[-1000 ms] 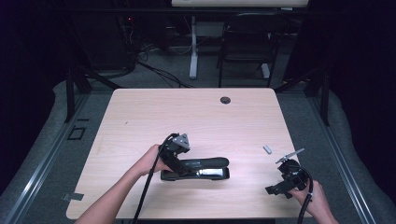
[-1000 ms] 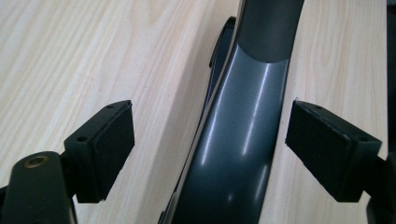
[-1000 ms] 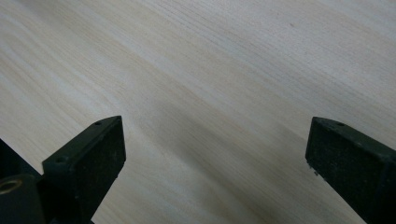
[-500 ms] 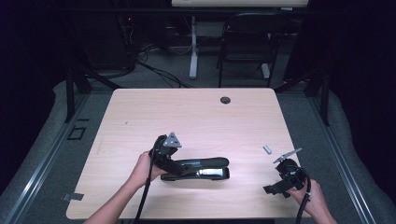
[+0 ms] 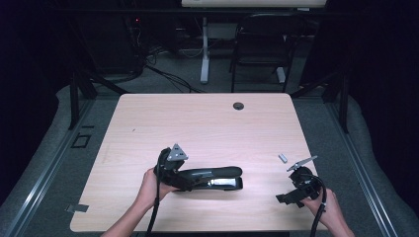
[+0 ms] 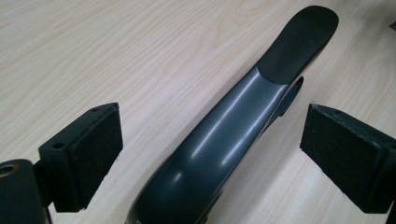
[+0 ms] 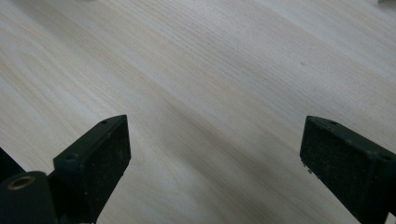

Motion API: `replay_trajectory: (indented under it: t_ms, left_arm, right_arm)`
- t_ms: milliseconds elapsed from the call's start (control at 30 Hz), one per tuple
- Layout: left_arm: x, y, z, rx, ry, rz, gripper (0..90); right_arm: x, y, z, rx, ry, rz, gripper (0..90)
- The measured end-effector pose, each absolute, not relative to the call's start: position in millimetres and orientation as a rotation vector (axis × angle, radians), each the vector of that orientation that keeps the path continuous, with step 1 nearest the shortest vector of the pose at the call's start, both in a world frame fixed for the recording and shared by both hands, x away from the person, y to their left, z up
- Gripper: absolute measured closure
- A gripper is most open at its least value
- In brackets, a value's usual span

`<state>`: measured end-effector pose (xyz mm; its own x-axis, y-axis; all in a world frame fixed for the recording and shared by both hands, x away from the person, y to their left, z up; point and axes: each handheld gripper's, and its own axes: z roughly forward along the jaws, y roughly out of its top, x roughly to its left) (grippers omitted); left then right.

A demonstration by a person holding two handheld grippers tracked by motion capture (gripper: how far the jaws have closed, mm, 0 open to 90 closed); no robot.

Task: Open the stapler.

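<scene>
A black stapler [image 5: 217, 177] lies on its base near the front of the wooden table [image 5: 197, 128], long axis left to right. My left gripper [image 5: 188, 180] is at the stapler's left end, open. In the left gripper view the stapler [image 6: 243, 121] runs up between the two pads of the left gripper [image 6: 210, 154], with a gap on both sides. My right gripper [image 5: 285, 198] is held low over the table's front right corner, open. In the right gripper view, bare wood lies between the pads of the right gripper [image 7: 215, 158].
A small grey metal piece [image 5: 282, 158] lies on the table just beyond the right gripper. A round cable hole [image 5: 238, 105] sits near the far edge. Behind the table stand a chair [image 5: 262, 44] and a desk leg [image 5: 204, 49] on dark floor.
My left gripper has drawn a little to the left along the stapler toward its end. The right gripper has stayed almost where it was, and the stapler has not moved.
</scene>
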<state>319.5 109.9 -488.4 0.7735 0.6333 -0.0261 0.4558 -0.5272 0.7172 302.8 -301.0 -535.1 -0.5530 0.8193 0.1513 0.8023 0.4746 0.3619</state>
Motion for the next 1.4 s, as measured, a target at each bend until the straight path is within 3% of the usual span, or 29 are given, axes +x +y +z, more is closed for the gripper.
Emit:
replay_trajectory:
  t_ms: [633, 1267, 1333, 1400]
  left_arm:
    - [272.6, 81.2, -497.8, 2.213, 0.82, 0.326, 9.6]
    - [252.7, 46.7, -520.9, 2.192, 0.869, 0.276, 11.3]
    - [251.7, 43.8, -523.4, 2.18, 0.872, 0.259, 14.0]
    - [251.0, 39.9, -528.2, 2.178, 0.867, 0.245, 16.6]
  right_arm:
    - [294.4, -262.6, -520.7, 1.351, 2.572, 0.753, 13.8]
    - [287.9, -214.9, -516.8, 1.261, 2.552, 0.841, 15.0]
    - [288.2, -213.9, -516.4, 1.248, 2.562, 0.834, 16.0]
    - [286.8, -210.5, -516.6, 1.25, 2.538, 0.886, 28.3]
